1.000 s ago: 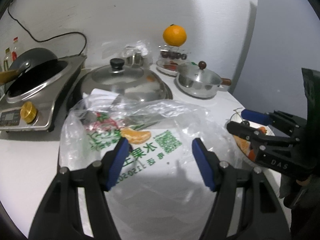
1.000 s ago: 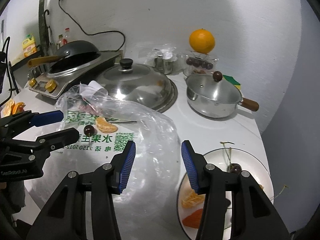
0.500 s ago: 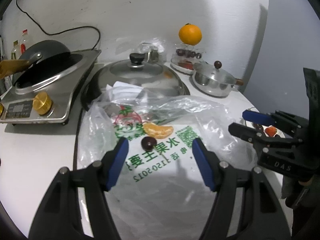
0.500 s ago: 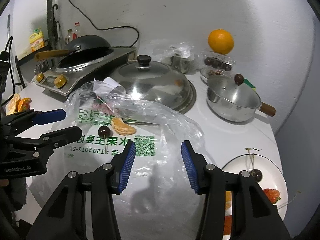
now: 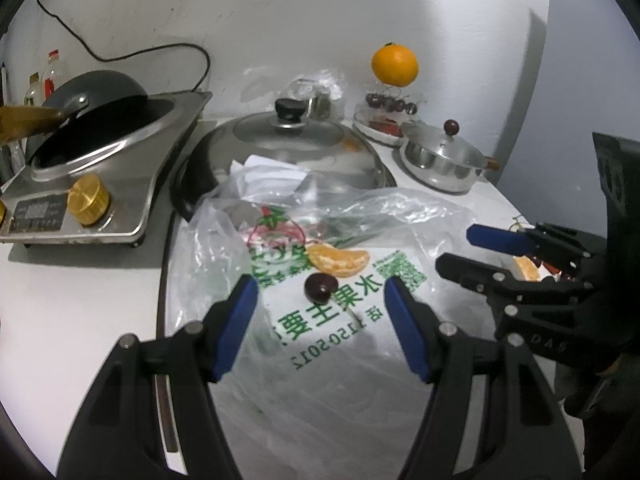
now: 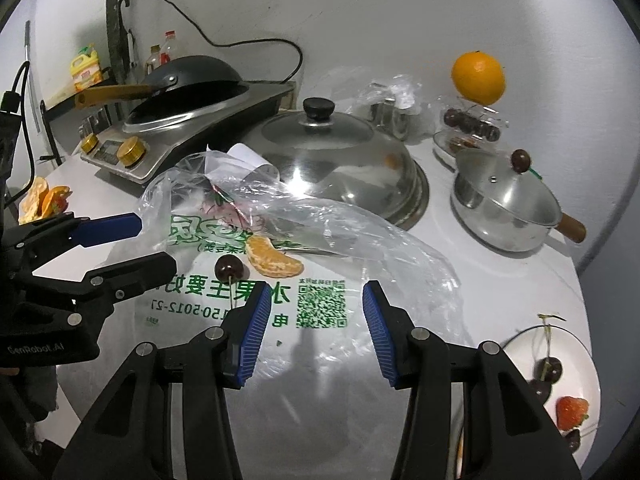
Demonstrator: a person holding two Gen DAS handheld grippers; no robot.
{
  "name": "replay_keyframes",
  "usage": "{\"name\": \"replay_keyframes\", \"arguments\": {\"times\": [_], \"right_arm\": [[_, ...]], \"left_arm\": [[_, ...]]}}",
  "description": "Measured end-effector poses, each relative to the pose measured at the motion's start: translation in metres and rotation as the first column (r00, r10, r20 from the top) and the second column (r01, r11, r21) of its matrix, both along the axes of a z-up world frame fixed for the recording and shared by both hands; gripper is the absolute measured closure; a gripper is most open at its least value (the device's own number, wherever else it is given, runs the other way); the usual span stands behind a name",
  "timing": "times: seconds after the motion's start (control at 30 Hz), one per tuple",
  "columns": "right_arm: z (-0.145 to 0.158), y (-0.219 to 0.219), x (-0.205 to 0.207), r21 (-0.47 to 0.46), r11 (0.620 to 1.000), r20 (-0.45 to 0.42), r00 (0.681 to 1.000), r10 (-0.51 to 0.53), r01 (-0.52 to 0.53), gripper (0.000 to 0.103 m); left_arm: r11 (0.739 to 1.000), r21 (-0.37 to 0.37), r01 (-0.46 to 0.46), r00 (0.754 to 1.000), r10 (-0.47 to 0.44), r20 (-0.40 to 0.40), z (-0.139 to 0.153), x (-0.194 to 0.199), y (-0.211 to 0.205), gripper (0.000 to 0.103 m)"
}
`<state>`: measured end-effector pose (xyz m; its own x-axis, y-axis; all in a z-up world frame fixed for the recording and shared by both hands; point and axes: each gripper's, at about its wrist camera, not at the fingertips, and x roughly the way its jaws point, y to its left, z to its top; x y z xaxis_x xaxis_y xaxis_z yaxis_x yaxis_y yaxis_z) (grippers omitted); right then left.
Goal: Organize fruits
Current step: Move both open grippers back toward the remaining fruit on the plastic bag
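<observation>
Cherry (image 5: 320, 286): a dark cherry with a thin stem is seen on the printed plastic bag (image 6: 320, 304), just beside the orange segment (image 5: 339, 260). It is judged small, light, round and smooth, so it can roll or slip out of the pads. A soft hold across the body is advised (the stem looks too thin to be pinched safely).

Orange segment: it lies on the bag, almost touching the cherry. It is judged soft and juicy; it should be taken across its thick middle with little force, otherwise it can be crushed.

Plastic bag: thin, wrinkled and slippery; it may be lifted together with the fruit if the pads go too low.

Left gripper (image 5: 316, 320): held wide open, nothing is held; the cherry is seen between its fingers, a little ahead of the tips.

Right gripper (image 6: 312, 328): also wide open and empty, hanging over the bag near the printed code.

White plate (image 6: 576, 344): at the right edge of the table, with cherries and a strawberry on it already (probably the place for sorted fruit).

Further back: a large steel lid (image 6: 340, 160), a small pot (image 6: 504, 208), a whole orange (image 6: 478, 77) on a clear box.
</observation>
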<state>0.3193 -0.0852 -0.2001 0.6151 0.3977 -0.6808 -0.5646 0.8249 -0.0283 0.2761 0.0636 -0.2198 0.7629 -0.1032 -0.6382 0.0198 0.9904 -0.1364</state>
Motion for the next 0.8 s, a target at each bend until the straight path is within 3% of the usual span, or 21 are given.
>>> {"name": "replay_keyframes", "arguments": {"times": [0.8], "right_arm": [[-0.030,0.041,0.036,-0.007,0.997,-0.088,0.994,0.072,-0.073,0.053]], "left_arm": [[1.000,-0.028,-0.009,0.998,0.007,-0.055,-0.027,0.027,0.014,0.036]]}}
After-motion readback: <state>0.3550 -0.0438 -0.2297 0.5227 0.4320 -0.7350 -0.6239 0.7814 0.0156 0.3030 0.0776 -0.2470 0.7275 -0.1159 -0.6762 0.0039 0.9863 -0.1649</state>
